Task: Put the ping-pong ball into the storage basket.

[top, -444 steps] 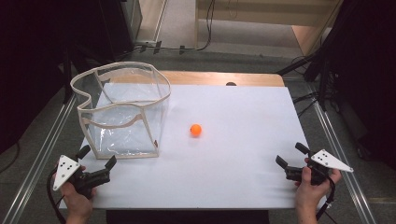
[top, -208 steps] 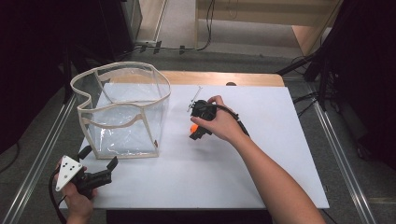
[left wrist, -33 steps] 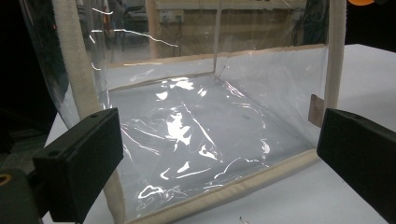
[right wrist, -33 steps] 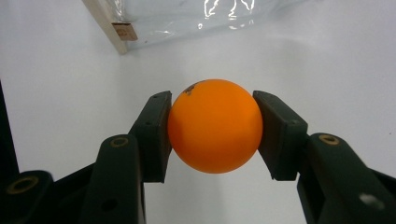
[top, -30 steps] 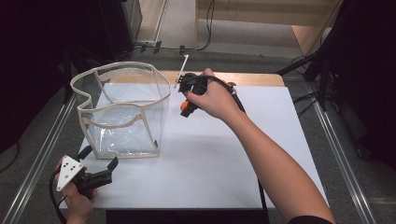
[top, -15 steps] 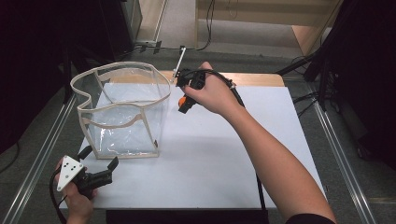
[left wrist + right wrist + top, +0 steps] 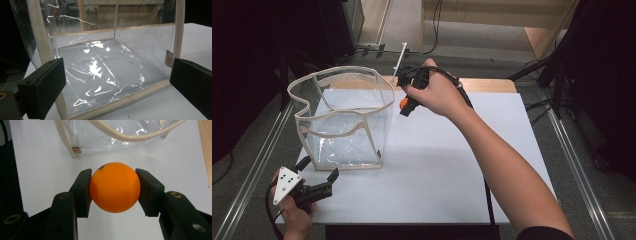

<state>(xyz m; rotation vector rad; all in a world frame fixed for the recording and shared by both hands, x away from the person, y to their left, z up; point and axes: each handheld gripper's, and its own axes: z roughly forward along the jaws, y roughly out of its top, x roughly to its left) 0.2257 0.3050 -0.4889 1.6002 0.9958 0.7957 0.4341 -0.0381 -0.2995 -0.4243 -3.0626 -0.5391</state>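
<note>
High view: white table [image 7: 437,165] with a clear plastic bag [image 7: 343,120] standing open at its left half, cloth-edged rim up. Right gripper [image 7: 405,106] held above the table just beside the bag's right rim, jaws pointing down and left, an orange ball [image 7: 403,102] pinched at their tip. Forearm runs in from the lower right. Left gripper [image 7: 319,175] sits low at the near left corner, in front of the bag, jaws spread, nothing between them.

Left gripper view: two black jaws stand wide apart at the picture's edges, empty. Between them, close ahead, the bag's [image 7: 105,67] clear front wall and crinkled floor, cloth seam along the bottom resting on the table [image 7: 190,37].

Right gripper view: right gripper [image 7: 114,188] clamps the ball [image 7: 115,187] squarely, one pad on each side, both touching. Ball has a small dark mark near its top. Below and beyond it, white table [image 7: 37,157]; the bag's [image 7: 120,132] rim and base lie farther off at the top.
</note>
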